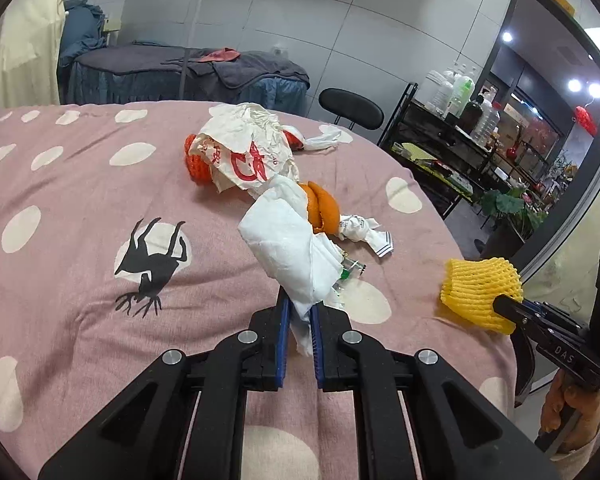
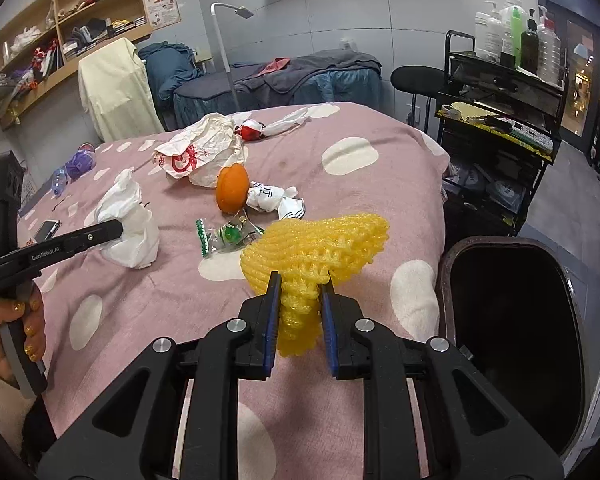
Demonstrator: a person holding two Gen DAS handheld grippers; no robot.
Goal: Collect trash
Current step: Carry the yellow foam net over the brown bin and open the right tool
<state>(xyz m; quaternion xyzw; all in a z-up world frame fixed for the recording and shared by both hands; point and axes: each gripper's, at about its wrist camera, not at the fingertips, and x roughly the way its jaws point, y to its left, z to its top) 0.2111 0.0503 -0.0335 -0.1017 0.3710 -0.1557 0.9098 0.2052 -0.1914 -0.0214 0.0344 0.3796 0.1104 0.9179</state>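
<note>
Off the bed's right edge, low and close to the right hand-held gripper, stands a dark open bin; the coming move turns on this. Right hand-held gripper pinches the yellow foam fruit net by its narrow end, jaws pressed into the mesh, the wide flared end reaching forward over the pink spotted bedcover. Net's long axis runs roughly along the fingers. Bin mouth lies to the right of the net and lower, just beside the bed edge, so the right hand is plainly the nearer one; judged next step is a swing rightward past the edge, then let go over the opening. Left hand-held gripper is clamped on a crumpled white tissue, which stands up and forward from the blue pads, apparently raised clear of the cover, though contact at its far end cannot be ruled out. From the left hand the bin is farther, beyond the right gripper. Remaining on the bed toward the middle: orange peel, white printed plastic bag, small crumpled wrapper, green-and-clear candy wrappers. Toward the left edge, a phone and a small bottle; whether these count as trash cannot be told.
</note>
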